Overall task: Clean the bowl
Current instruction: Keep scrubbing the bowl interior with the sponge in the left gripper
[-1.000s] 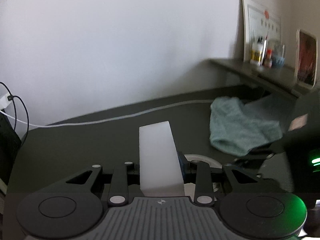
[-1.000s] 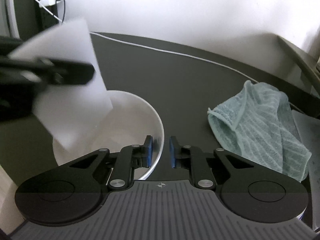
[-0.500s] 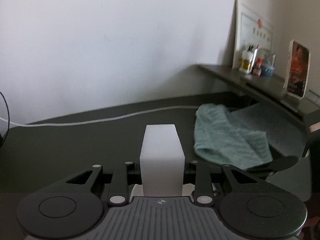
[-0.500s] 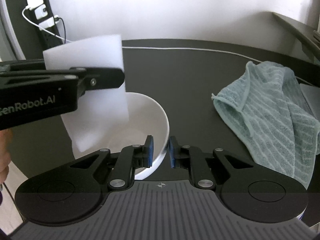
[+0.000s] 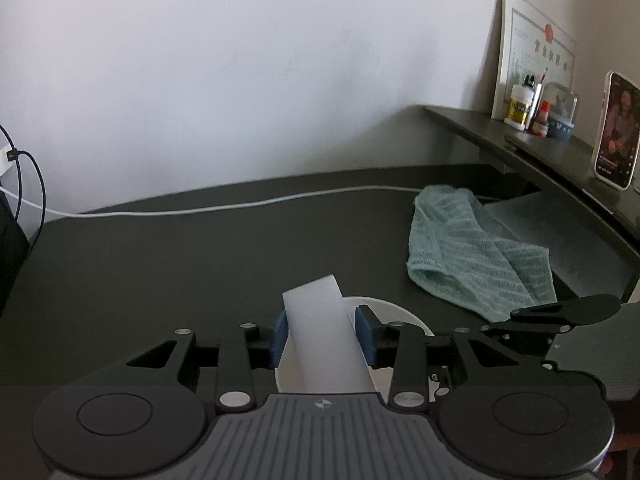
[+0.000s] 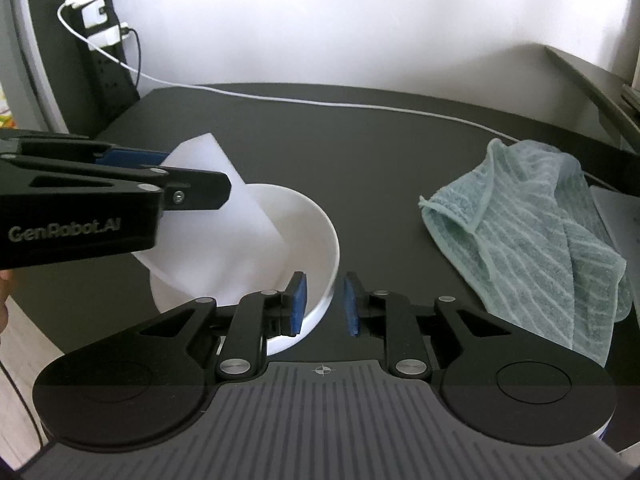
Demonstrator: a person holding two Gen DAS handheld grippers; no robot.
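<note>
At nine o'clock in the right wrist view, our left gripper (image 6: 168, 184) clamped a white sponge (image 6: 224, 236) dipping into the white bowl (image 6: 320, 236) at centre; our right gripper (image 6: 323, 304) straddled its rim, jaws slightly parted; a teal towel (image 6: 532, 240) lay at three o'clock.

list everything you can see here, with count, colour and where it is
round ceramic bowl: 1, white, on the table near its front edge
rectangular foam sponge: 1, white, reaching down into the bowl
terry cloth towel: 1, pale teal, crumpled on the table right of the bowl
charging cable: 1, white, across the back of the table
table: 1, dark grey
power strip with plugs: 1, black, upright at left
phone: 1, screen lit, on the right shelf
small bottles and jars: several, on the shelf
framed certificate: 1, white, against the wall
left gripper: 1, black, shut on the sponge
right gripper: 1, black, straddling the bowl rim, pads apart from it
</note>
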